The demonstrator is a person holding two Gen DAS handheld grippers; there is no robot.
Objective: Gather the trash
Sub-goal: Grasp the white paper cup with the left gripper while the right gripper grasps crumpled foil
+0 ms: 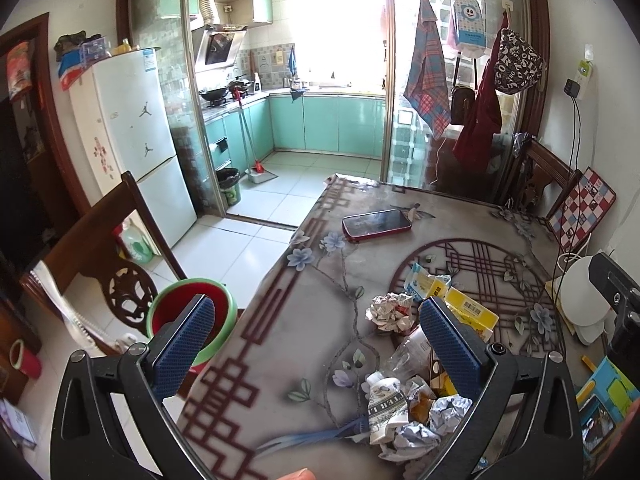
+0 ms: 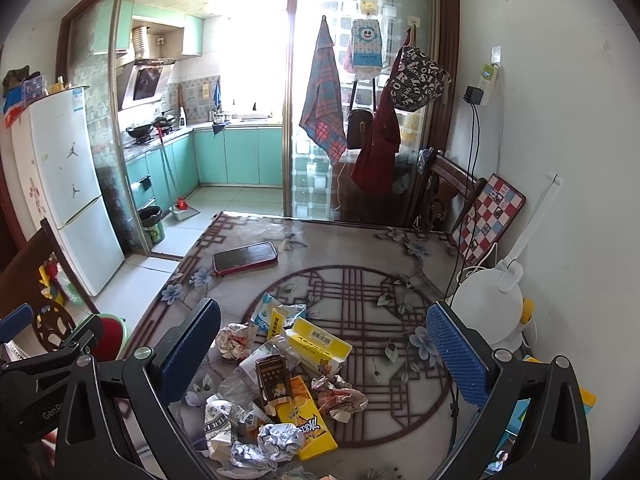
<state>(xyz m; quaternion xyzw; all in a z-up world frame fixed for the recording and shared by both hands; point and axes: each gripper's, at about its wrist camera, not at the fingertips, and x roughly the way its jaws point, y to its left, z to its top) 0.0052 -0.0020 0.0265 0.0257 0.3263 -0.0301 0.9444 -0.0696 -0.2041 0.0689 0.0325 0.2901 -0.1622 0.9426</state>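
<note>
A heap of trash (image 2: 280,392), made up of crumpled paper, wrappers, a yellow box (image 2: 318,344) and a brown carton (image 2: 274,380), lies on the patterned table (image 2: 360,240), nearer the cameras than the red phone (image 2: 245,257). The left gripper (image 1: 316,352) and right gripper (image 2: 324,356) hover over the heap, fingers spread wide, gripping nothing. A red-and-green basin (image 1: 192,312) sits just beside the table's left edge.

Strong daylight pours through the bright kitchen window (image 1: 340,20), blown out to pure white in both views. The glossy floral-patterned tablecloth (image 2: 360,248) shows soft glare along its far edge, with only faint shadows. Fisheye distortion bends the dark wooden door frame (image 1: 536,40), and black vignetting fills the corners. Nearest things look slightly blurred.
</note>
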